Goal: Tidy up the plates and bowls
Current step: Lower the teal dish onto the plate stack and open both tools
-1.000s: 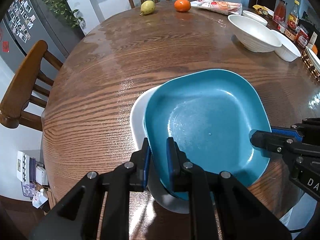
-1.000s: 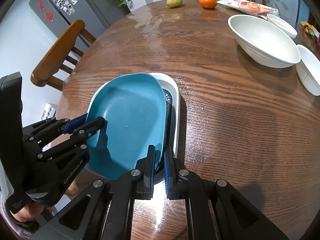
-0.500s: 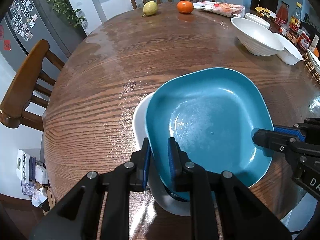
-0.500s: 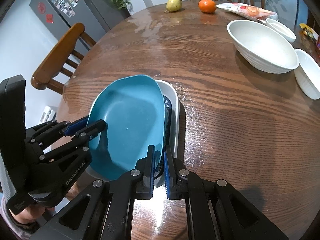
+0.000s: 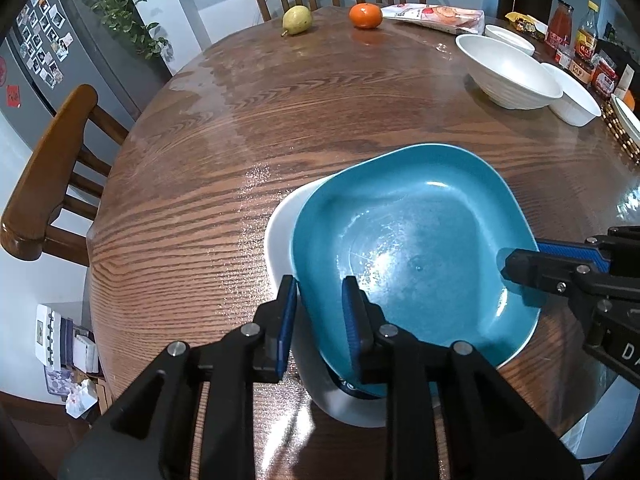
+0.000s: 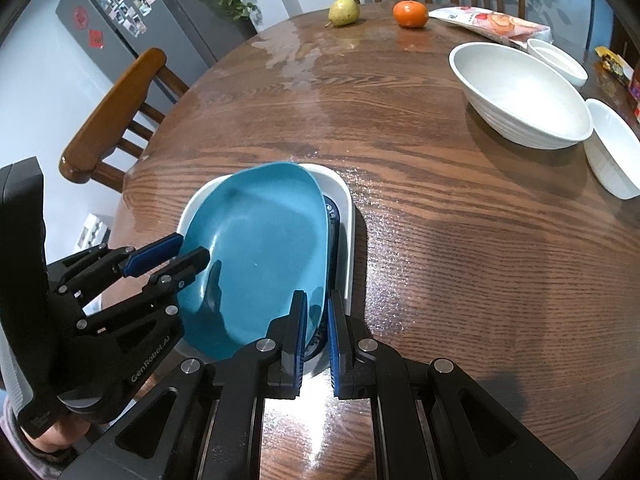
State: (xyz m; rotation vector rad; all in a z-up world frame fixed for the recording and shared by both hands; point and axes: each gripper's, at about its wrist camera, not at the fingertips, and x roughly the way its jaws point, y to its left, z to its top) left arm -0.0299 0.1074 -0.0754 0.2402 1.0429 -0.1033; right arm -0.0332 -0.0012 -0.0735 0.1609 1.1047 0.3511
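Near the worktop's [image 5: 320, 128] front edge, my left jaws [image 5: 318, 312] and right jaws [image 6: 316, 328] each clamped a rim of the teal plate [image 5: 408, 248], tilted inside the white dish [image 6: 344, 216]. Uneven lowering, I judged, could chip either.

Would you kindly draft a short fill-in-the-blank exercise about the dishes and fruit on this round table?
1. The blue plate sits on top of a ____ dish.
2. Both the left gripper and the right gripper grip the rim of the ____ plate.
3. At the far edge of the table, beside the pear, lies an ____.
4. The large bowl at the right is ____ in colour.

Missing words: white; blue; orange; white
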